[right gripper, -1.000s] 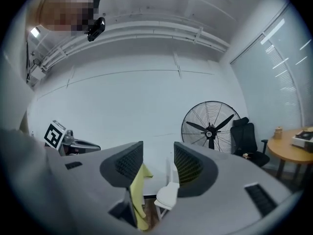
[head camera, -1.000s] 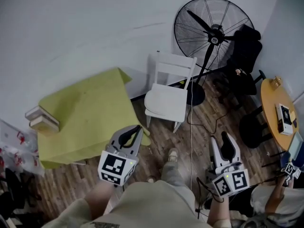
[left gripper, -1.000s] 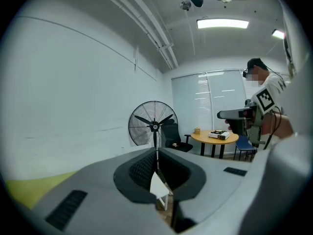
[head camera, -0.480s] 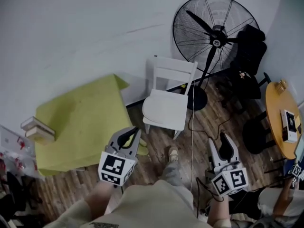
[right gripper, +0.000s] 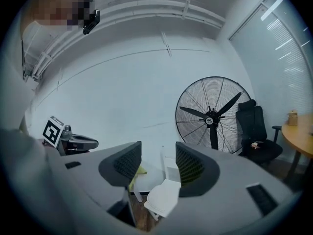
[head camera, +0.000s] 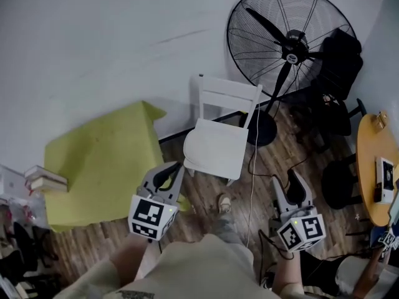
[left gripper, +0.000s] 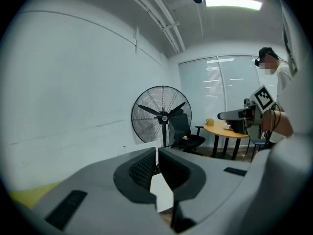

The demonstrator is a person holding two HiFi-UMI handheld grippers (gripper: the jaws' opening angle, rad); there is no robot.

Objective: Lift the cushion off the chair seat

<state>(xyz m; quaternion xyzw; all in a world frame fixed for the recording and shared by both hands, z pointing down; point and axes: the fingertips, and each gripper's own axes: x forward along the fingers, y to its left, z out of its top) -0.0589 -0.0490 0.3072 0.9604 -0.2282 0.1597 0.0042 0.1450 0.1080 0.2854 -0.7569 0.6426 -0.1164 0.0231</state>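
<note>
The white cushion [head camera: 215,147] lies flat on the seat of the white chair [head camera: 227,95], untouched. It sits ahead of both sets of fingertips and well apart from them, roughly on the line between the two tools.

The left gripper [head camera: 173,169] points toward the seat's near left corner. Its fingers [left gripper: 142,168] are all but together, with only a slit between the ribbed pads and nothing in it. The right gripper [head camera: 290,179] is held out past the seat's right side, and the cushion shows through the gap in its own view. Its jaws have just been opening and stand clearly apart – empty, with the pads on nothing.

This looks like an approach. One tool is carried on each flank, probably so the cushion can be pinched at two opposite edges and come up level rather than folding. The left jaws would need to part before they could take an edge. The yellow-green table [head camera: 100,161] lies left of the left fingers – clear of the path.
</note>
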